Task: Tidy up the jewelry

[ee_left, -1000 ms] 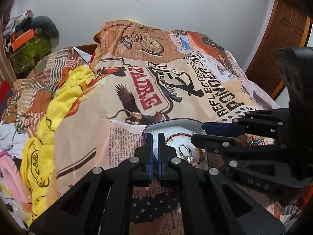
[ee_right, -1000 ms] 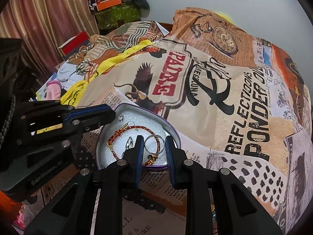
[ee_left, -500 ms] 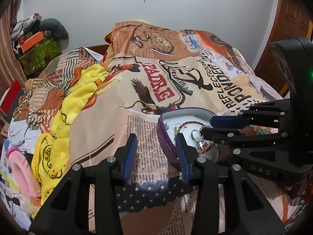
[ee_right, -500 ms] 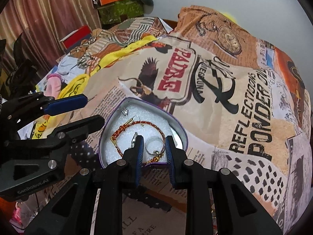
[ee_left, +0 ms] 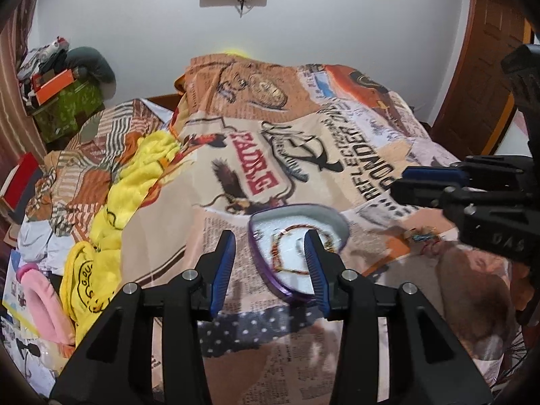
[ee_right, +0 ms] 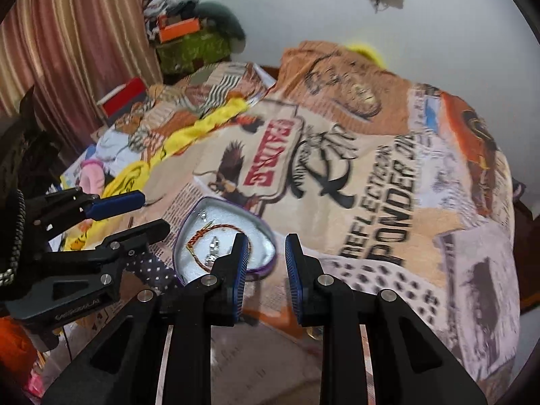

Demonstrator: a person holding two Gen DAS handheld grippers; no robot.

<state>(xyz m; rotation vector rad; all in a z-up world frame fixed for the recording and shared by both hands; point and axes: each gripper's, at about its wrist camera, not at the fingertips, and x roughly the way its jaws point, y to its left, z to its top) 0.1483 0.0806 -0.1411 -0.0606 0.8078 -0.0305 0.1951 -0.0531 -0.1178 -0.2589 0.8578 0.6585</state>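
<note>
- The left gripper's blue-padded fingers [ee_left: 221, 270] stand apart with nothing pressed between them; a second ago they were together, so whatever they carried has been let go.
- The right gripper [ee_right: 266, 239] keeps a narrow gap, and no piece shows between its pads.
- Both have lifted clear of the purple-rimmed, white-lined heart-shaped tin [ee_left: 258, 260], which lies just past the left tips at 12 o'clock.
- A red-and-gold braided cord bracelet [ee_right: 197, 238] and small silver pieces rest inside it: that drop looks done.
- At the tin's 3 o'clock, a small cluster of loose colourful jewellery [ee_left: 420, 236] waits on the newspaper-print bedspread [ee_left: 168, 253], probably next.
- A crumpled yellow towel [ee_left: 135, 185] lies at 9 o'clock, well apart; nothing blocks the way.
</note>
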